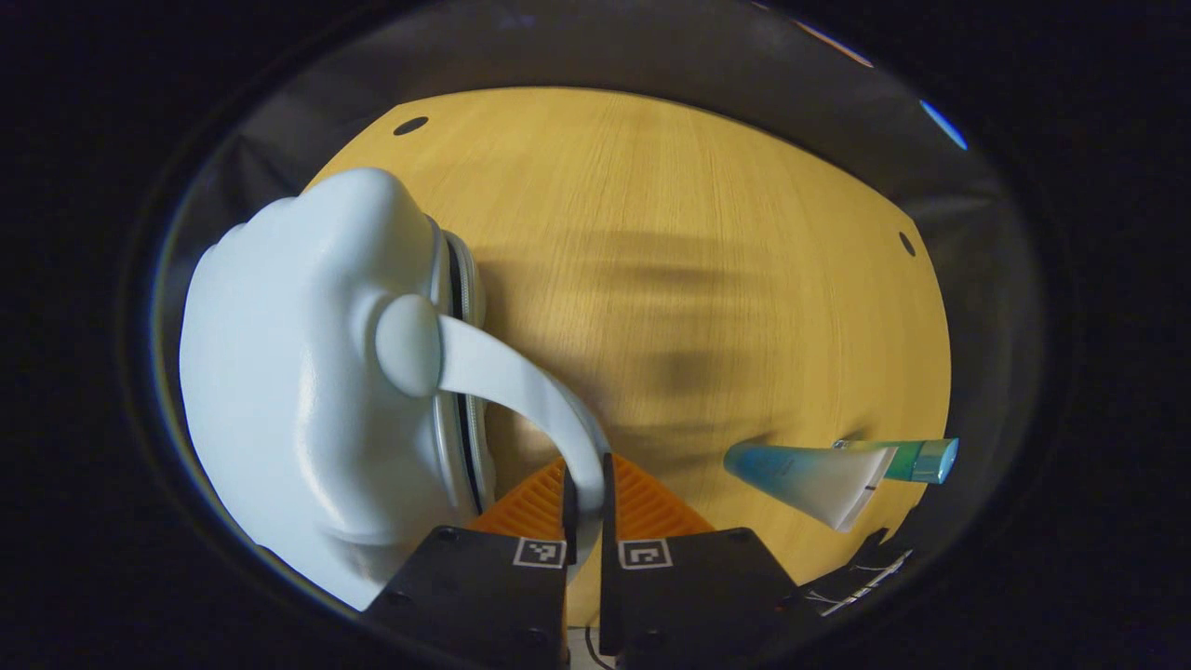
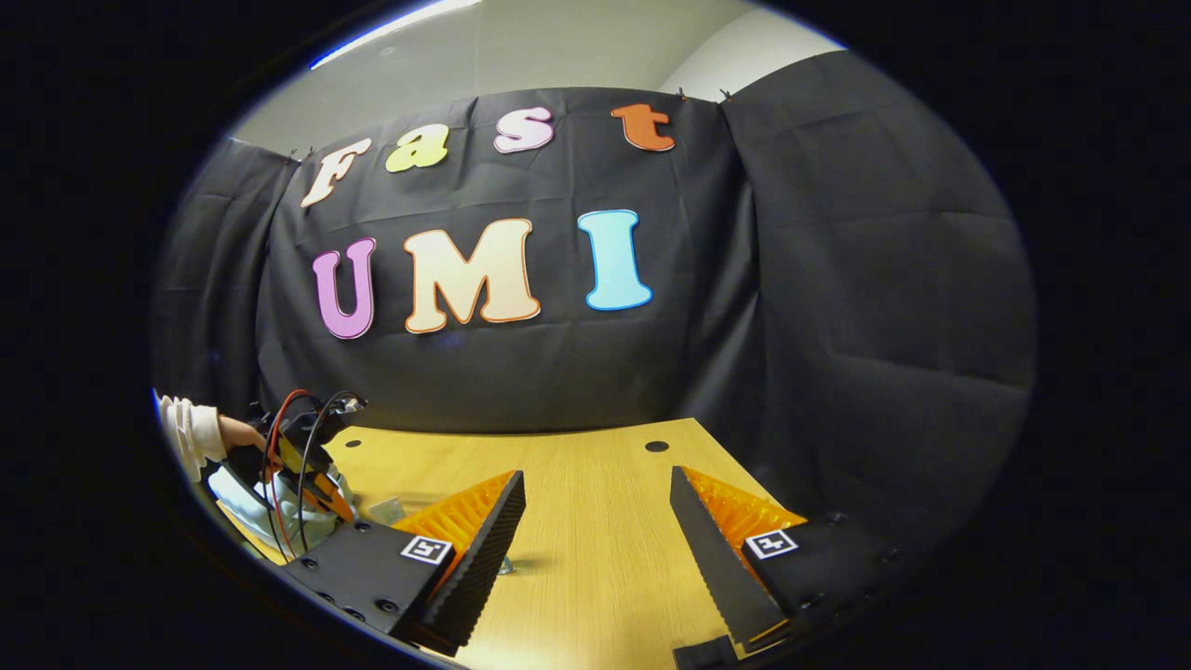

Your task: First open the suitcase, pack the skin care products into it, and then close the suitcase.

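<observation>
A: Left tool (image 1: 584,502) first?

B: Clenched on the suitcase handle (image 1: 521,381), a pale curved strap pinched between both fingers, which stand almost together with just the strap in the gap. Handle running up and left to a round knob on the suitcase (image 1: 298,372).

A: And the suitcase itself?

B: White, hard-shelled, rounded, on the left of the left gripper view, resting on the wooden bench (image 1: 670,261). Zipper seam visible along its right edge, looking closed as far as visible. Lower part cut off by the edge of the view and by the tool body.

A: Skin care products?

B: One tube (image 1: 819,475) lying on the bench to the right of the left tool, well apart from the suitcase: blue-green fading to white, cap end pointing right. Behind it, something greenish, partly hidden; hard to say whether a second tube.

A: Right tool (image 2: 595,521)?

B: Released, fingers spread wide, nothing between them but bare bench (image 2: 595,577). Held above the bench near its front, facing the booth's black cloth wall (image 2: 837,279).

A: Anything else in the right gripper view?

B: Far left, the other tool (image 2: 302,465) with red and black wires, gripped by a hand (image 2: 240,434) coming out of a pale sleeve (image 2: 186,433). Beneath it a bit of the white suitcase (image 2: 251,507), mostly hidden. A small pale item on the bench just beside it, too small to identify.
</observation>
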A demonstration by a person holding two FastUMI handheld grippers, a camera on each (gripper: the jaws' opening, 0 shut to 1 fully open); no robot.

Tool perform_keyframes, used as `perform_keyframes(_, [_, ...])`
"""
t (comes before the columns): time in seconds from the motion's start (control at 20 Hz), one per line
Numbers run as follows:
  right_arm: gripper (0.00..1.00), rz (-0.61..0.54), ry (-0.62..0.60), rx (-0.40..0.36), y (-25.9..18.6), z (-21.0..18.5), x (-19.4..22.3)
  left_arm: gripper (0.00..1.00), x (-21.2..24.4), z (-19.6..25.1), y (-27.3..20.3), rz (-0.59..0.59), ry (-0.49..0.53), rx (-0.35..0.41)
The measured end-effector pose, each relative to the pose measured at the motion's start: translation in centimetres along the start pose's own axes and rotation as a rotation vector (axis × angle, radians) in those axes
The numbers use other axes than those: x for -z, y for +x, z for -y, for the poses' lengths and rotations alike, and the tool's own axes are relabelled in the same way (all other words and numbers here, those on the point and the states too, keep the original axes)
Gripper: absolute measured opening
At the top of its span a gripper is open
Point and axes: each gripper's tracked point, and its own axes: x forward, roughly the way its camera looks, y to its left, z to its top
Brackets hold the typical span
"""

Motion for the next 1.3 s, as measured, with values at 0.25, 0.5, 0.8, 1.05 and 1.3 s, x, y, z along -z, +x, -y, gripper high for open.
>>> perform_keyframes(0.25, [0.98, 0.001, 0.003, -0.014, 0.2, -0.6, -0.1, 0.05, -1.0, 0.8, -3.2, 0.048, -0.002, 0.056])
perform_keyframes(0.5, [0.98, 0.007, 0.001, -0.048, 0.7, -1.7, -0.4, 0.05, -2.6, 0.8, -7.5, 0.128, -0.042, 0.125])
perform_keyframes(0.8, [0.98, 0.009, 0.017, -0.105, 1.4, -3.9, -0.3, 0.05, -6.1, -3.2, -16.0, 0.317, -0.127, 0.133])
perform_keyframes(1.05, [0.98, 0.013, 0.026, -0.144, 1.5, -5.5, -0.7, 0.05, -7.1, -8.4, -20.1, 0.438, -0.252, 0.116])
perform_keyframes(1.3, [0.98, 0.023, 0.033, -0.162, 1.5, -6.9, -1.2, 0.05, -6.1, -14.6, -22.6, 0.487, -0.285, 0.047])
